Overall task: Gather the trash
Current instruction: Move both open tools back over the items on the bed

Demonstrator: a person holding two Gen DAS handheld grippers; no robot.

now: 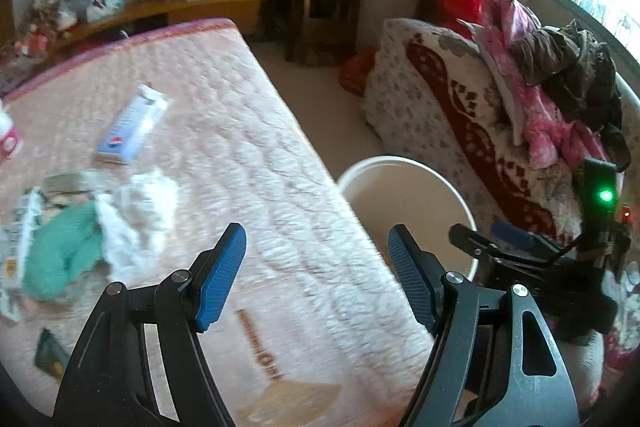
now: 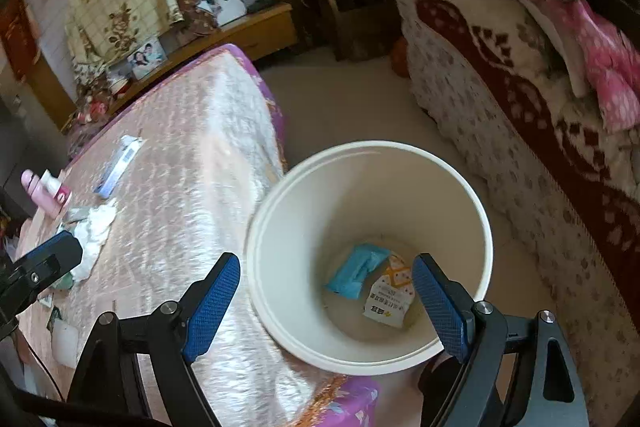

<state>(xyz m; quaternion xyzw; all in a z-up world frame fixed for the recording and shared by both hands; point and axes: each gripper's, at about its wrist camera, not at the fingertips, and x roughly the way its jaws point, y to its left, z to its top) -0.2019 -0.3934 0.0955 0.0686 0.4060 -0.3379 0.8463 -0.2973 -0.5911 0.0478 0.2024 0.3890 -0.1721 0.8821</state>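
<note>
Trash (image 1: 120, 223) lies heaped on the bed's near left; my left gripper (image 1: 316, 275) and right gripper (image 2: 326, 301), jaws apart and empty, risk scattering tissue short of the bin (image 2: 272, 195).

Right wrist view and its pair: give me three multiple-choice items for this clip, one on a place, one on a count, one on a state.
1. Where does the bin stand?
A. on the mattress
B. on the floor beside the mattress
C. on the sofa

2. How many items lie in the bin?
A. none
B. two
C. five

3. How is the right gripper?
A. open and empty
B. shut on a tissue
C. shut on a carton

Key: 1 B, the bin sits on the floor against the mattress edge. 2 B, a blue packet and a white carton lie at the bottom. 3 A, its jaws stand wide apart above the bin with nothing between them.
</note>
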